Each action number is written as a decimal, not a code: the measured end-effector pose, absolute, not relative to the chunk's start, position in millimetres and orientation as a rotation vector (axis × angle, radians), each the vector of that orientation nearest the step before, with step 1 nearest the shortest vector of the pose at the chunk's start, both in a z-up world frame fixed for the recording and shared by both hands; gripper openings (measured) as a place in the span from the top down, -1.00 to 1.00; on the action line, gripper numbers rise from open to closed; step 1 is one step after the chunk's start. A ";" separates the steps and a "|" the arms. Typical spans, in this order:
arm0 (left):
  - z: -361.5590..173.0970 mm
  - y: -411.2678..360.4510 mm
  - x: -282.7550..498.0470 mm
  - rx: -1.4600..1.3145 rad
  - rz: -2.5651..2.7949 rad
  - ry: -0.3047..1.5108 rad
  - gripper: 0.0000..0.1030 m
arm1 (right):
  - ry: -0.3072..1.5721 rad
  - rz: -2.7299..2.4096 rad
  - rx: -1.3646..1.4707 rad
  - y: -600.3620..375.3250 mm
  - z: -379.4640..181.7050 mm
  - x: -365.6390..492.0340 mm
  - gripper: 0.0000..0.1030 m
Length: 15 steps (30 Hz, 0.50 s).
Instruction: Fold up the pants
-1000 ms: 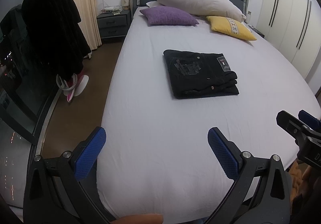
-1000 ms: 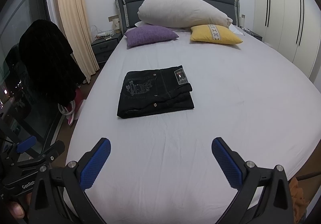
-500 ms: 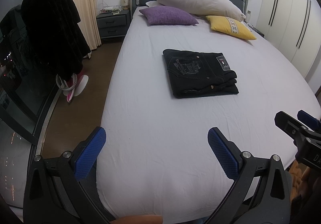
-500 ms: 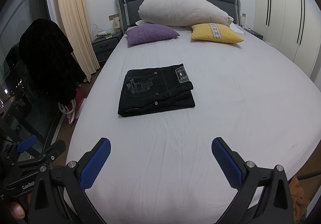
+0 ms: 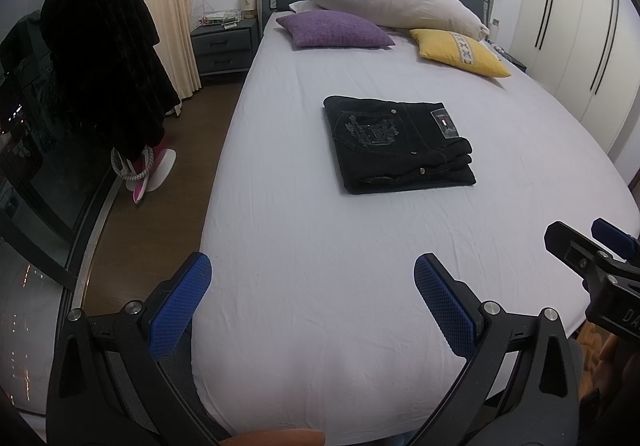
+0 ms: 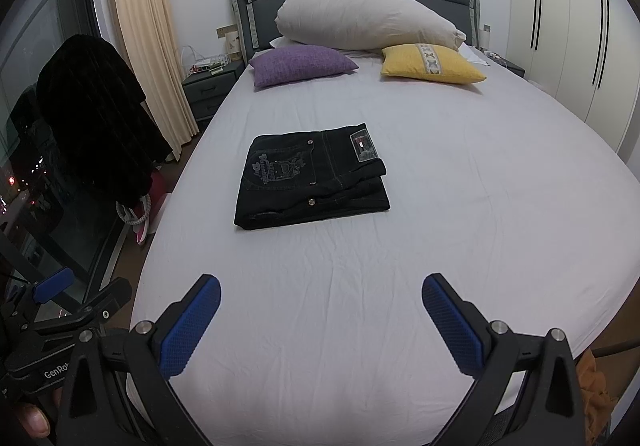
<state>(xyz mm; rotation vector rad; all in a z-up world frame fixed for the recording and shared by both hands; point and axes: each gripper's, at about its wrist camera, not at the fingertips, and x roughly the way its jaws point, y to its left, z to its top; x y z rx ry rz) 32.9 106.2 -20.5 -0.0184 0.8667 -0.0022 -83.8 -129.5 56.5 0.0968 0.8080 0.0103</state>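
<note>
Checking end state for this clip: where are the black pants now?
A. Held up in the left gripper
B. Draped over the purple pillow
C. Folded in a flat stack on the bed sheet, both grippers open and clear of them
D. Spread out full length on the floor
C: the black pants lie folded on the bed sheet, with the left gripper and right gripper open and apart from them.

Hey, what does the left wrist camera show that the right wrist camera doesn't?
Only the left wrist view shows the right gripper from the side, at its right edge, and a wide strip of brown floor.

Only the right wrist view shows the left gripper at its left edge, with a thumb beneath it.

Both show the folded black pants lying on the white bed, the purple pillow, the yellow pillow, and open gripper fingers.
</note>
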 end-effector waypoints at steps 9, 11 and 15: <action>-20.3 106.3 33.1 -0.018 -0.002 0.867 -1.00 | 0.809 0.011 0.098 -129.8 57.2 -83.3 -1.00; -20.2 106.2 32.8 -0.018 -0.002 0.867 -1.00 | 0.810 0.011 0.097 -129.5 57.2 -83.5 -1.00; -20.1 106.1 32.6 -0.018 -0.001 0.868 -1.00 | 0.812 0.014 0.097 -128.3 52.4 -84.6 -1.00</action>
